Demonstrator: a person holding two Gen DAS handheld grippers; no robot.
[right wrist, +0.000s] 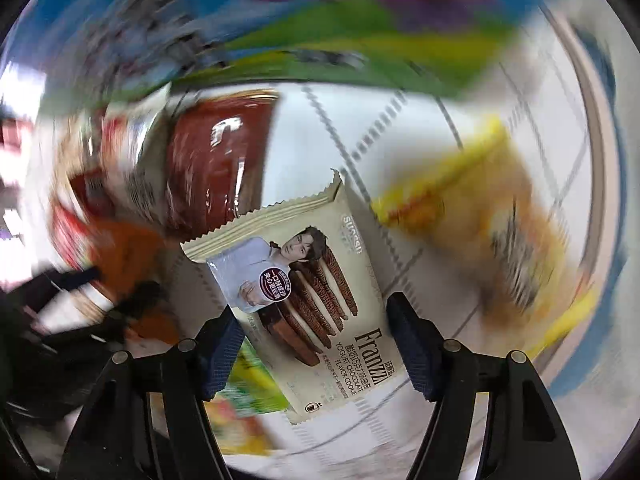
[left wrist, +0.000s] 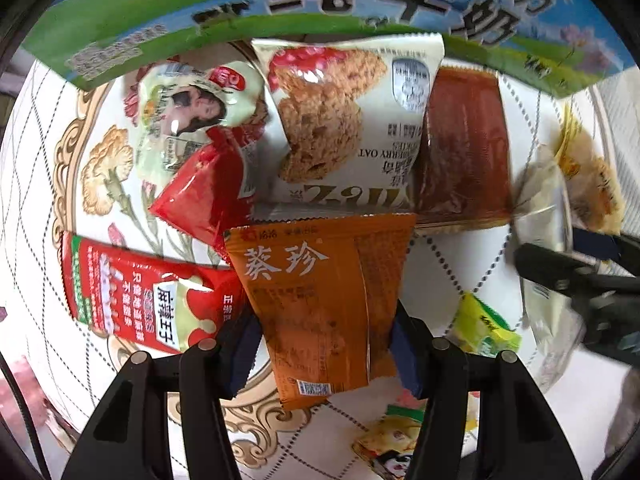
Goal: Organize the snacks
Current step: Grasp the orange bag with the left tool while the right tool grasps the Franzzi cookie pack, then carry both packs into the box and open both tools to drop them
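Note:
An orange snack packet (left wrist: pixel 320 296) with white characters stands between the blue pads of my left gripper (left wrist: pixel 324 352), which point straight down and press on both its sides. My right gripper (right wrist: pixel 316 344) is shut on a cream chocolate cookie packet (right wrist: pixel 304 280); that packet is sharp while everything around it is blurred. In the left wrist view the right gripper (left wrist: pixel 560 252) shows at the right edge with the pale packet (left wrist: pixel 540 200) in it. The left gripper (right wrist: pixel 68 292) and its orange packet (right wrist: pixel 128 248) appear blurred in the right wrist view.
Loose snacks lie on a white floral tablecloth (left wrist: pixel 452 272): an oat cookie packet (left wrist: pixel 340 120), a brown packet (left wrist: pixel 464 152), two red packets (left wrist: pixel 204 200) (left wrist: pixel 140 292), a pale green packet (left wrist: pixel 192 108) and a yellow-green one (left wrist: pixel 484 324). A green and blue milk box (left wrist: pixel 160 40) stands behind.

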